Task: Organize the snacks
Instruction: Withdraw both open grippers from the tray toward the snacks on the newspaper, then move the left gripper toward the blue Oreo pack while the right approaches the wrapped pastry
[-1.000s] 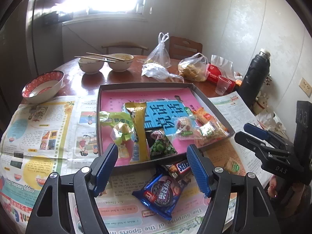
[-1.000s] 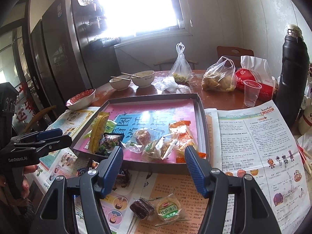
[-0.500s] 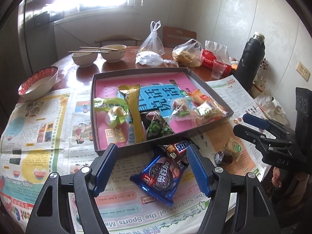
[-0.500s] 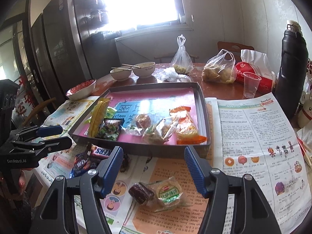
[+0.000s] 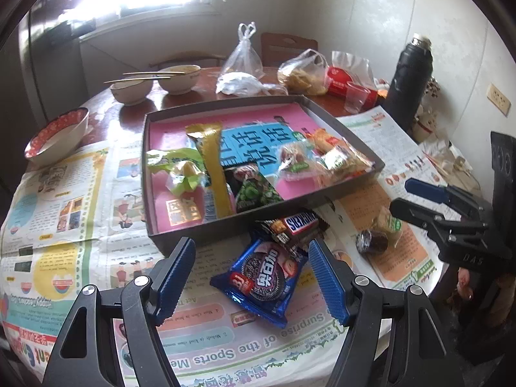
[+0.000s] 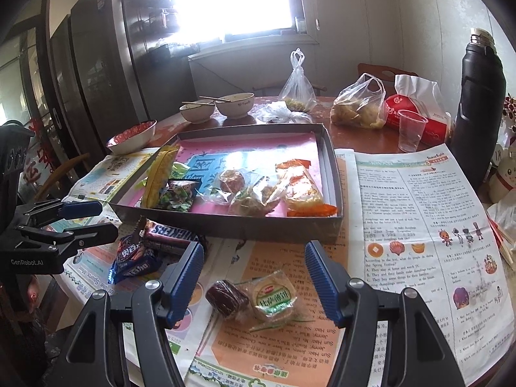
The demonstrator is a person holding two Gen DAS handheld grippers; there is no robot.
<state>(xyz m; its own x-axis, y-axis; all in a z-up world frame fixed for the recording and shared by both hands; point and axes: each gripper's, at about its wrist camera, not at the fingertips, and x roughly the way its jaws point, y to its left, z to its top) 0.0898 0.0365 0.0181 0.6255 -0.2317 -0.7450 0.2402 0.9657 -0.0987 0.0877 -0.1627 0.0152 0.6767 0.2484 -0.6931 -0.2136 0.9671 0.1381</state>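
Snacks lie both inside and outside the shallow grey tray (image 5: 342, 129) at frame centre. In the left wrist view we see the blue cookie packet (image 5: 262, 277) on the newspaper (image 5: 64, 225), low in the frame, between the spread fingers of the left gripper (image 5: 251, 274), which is released and grasps nothing. A Snickers bar (image 5: 298, 224) lies just above the packet, touching the tray's near wall. In the right wrist view we see the clear-wrapped pastries (image 6: 258, 296) at lower centre, between the parted fingers of the right gripper (image 6: 254, 277), likewise released and empty. Inside the tray we note a yellow packet (image 6: 159, 177), a green candy bag (image 6: 177, 198) and an orange-trimmed wrapper (image 6: 303, 188). A black flask (image 6: 480, 96) stands at upper right.
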